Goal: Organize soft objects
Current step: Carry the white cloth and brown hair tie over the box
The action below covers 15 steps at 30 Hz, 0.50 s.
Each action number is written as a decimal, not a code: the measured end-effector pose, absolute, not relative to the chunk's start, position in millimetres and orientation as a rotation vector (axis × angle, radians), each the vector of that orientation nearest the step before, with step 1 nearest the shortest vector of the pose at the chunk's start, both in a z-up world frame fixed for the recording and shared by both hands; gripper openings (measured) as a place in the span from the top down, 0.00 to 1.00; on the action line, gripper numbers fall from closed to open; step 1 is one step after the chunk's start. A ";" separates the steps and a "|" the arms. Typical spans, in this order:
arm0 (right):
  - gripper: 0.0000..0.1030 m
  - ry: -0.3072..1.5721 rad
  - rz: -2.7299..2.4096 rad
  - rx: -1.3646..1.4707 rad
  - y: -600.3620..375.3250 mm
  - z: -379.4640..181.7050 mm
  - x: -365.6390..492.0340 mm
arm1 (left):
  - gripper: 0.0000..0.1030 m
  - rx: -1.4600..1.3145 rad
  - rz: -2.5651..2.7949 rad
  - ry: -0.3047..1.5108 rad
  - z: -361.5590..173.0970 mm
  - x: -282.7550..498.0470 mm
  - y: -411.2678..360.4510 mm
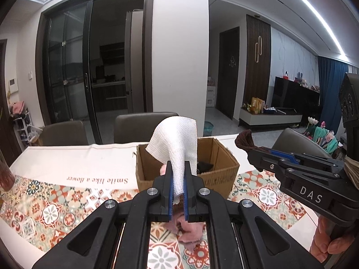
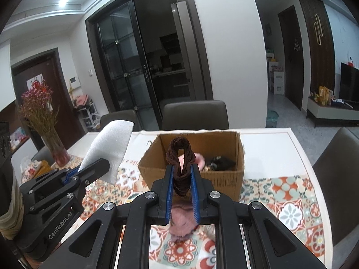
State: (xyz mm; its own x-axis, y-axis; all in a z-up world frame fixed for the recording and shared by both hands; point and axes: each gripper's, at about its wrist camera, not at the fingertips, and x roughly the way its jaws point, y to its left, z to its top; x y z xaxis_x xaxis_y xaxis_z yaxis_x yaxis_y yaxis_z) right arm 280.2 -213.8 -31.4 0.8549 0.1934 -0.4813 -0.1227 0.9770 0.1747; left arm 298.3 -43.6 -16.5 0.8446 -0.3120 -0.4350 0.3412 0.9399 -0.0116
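My left gripper (image 1: 178, 163) is shut on a white woven cloth (image 1: 175, 139), which stands up and folds over above the fingers; the same white cloth (image 2: 112, 148) shows at the left of the right wrist view. My right gripper (image 2: 181, 168) is shut on a dark brown knitted piece (image 2: 179, 157) that loops upward; its brown tip (image 1: 244, 139) shows in the left wrist view. An open cardboard box (image 2: 226, 179) stands just ahead on the table, with pink and black soft items inside. A pink cloth (image 2: 181, 224) lies on the table under the grippers.
The table carries a patterned tile-print cloth (image 1: 56, 206). A vase of dried pink flowers (image 2: 44, 121) stands at the left. Grey-brown chairs (image 2: 195, 115) line the far side, and another chair (image 2: 338, 174) stands at the right. A hand (image 1: 327, 239) holds the right gripper's handle.
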 end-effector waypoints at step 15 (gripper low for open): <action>0.85 0.483 0.133 0.145 -227.7 -18.5 323.2 | 0.92 0.081 -0.354 0.438 -13.0 347.6 -48.5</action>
